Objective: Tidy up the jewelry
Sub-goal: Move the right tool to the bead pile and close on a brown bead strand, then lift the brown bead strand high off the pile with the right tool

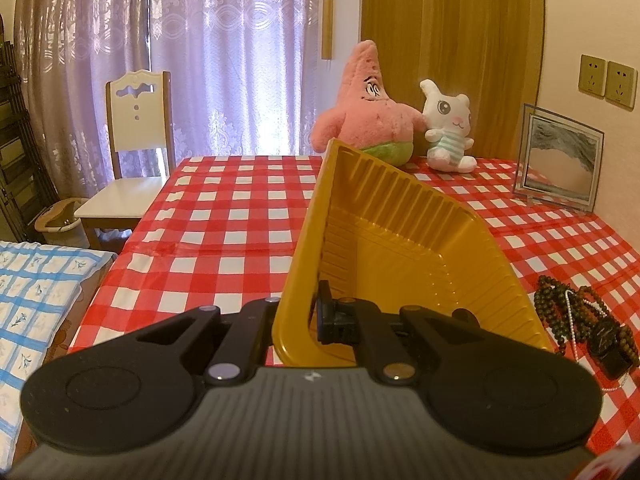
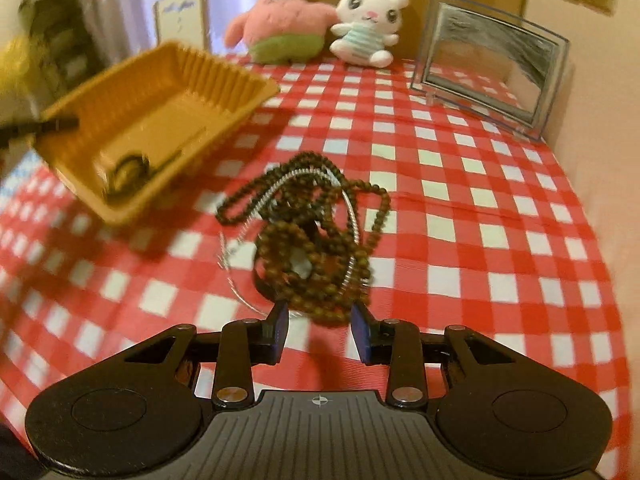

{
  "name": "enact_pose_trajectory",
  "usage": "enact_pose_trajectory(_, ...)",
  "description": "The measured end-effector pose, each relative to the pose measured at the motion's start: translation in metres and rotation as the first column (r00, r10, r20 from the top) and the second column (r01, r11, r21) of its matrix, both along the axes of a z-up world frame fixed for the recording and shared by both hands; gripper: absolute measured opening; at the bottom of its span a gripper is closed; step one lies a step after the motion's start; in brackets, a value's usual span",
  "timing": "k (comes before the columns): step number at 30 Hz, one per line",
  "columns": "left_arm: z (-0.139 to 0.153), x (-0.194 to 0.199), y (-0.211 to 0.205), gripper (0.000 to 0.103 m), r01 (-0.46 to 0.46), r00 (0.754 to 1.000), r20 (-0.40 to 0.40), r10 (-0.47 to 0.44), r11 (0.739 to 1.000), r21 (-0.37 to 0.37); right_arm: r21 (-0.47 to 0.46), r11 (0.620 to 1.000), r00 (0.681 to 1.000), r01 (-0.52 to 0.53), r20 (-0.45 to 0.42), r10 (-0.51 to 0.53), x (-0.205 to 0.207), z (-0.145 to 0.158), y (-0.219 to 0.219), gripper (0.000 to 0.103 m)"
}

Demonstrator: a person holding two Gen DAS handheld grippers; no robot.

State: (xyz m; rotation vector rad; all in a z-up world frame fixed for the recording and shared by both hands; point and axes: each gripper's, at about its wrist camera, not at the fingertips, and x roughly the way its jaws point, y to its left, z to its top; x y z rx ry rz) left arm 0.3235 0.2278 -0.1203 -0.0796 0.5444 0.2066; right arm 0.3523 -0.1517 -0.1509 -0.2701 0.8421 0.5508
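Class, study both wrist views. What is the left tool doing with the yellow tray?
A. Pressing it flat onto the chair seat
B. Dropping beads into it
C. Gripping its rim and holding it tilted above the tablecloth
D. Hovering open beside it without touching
C. In the left wrist view the left tool is clamped on the wall of the yellow tray, and the right wrist view shows the tray tilted, raised off the checked tablecloth.

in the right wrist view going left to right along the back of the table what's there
Yellow tray held tilted by the left gripper → pink starfish plush → white bunny plush → clear picture frame.
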Motion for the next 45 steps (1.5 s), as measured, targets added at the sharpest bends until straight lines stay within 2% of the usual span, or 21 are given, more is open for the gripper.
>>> enact_pose_trajectory(8, 0.000, 0.000, 0.001, 0.005, -0.006, 1.000, 0.001, 0.006, 1.000, -0.001, -0.119, 0.984, 0.991, -0.129, 0.021, 0.132, 0.011, -0.019, 0.011, 0.035)
enact_pose_trajectory(15, 0.001, 0.000, 0.001, 0.005, -0.005, 1.000, 0.000, 0.005, 1.000, 0.002, -0.156, 0.964, 0.973, -0.215, 0.056, 0.225, 0.017, -0.027, 0.020, 0.034)
enact_pose_trajectory(16, 0.000, 0.000, 0.001, 0.005, -0.005, 1.000, 0.000, 0.005, 1.000, 0.000, -0.160, 0.962, 0.970, -0.221, 0.066, 0.234, 0.016, -0.027, 0.021, 0.033)
enact_pose_trajectory(18, 0.000, 0.001, 0.001, 0.005, -0.006, 1.000, -0.001, 0.006, 1.000, 0.001, -0.166, 0.959, 0.966, -0.232, 0.079, 0.247, 0.014, -0.027, 0.021, 0.018)
enact_pose_trajectory(20, 0.001, 0.001, 0.000, 0.005, -0.005, 1.000, 0.000, 0.005, 1.000, -0.001, -0.168, 0.960, 0.967, -0.223, 0.091, 0.240, 0.012, -0.026, 0.018, 0.012)
enact_pose_trajectory(23, 0.001, 0.001, 0.001, 0.005, -0.005, 1.000, 0.000, 0.005, 1.000, 0.000, -0.136, 0.977, 0.977, -0.165, 0.114, 0.181, 0.011, -0.017, 0.009, 0.007)
enact_pose_trajectory(27, 0.000, 0.001, 0.002, 0.005, -0.005, 1.000, -0.001, 0.005, 1.000, 0.001, -0.023, 0.999, 0.989, -0.024, 0.146, 0.027, 0.016, 0.006, -0.016, 0.007)
enact_pose_trajectory(34, 0.000, 0.000, 0.002, 0.005, -0.005, 1.000, -0.001, 0.005, 1.000, 0.003, 0.134, 0.981, 0.972, 0.139, 0.170, -0.161, 0.026, 0.043, -0.051, 0.007)
enact_pose_trajectory(38, -0.001, 0.000, 0.004, 0.005, -0.006, 1.000, -0.001, 0.006, 1.000, 0.004, 0.185, 0.967, 0.958, 0.174, 0.195, -0.210, 0.025, 0.063, -0.061, 0.007)
enact_pose_trajectory(45, -0.001, 0.000, 0.004, 0.005, -0.006, 1.000, 0.001, 0.006, 1.000, 0.006, 0.241, 0.956, 0.926, 0.170, 0.292, -0.238, 0.020, 0.103, -0.063, 0.007)
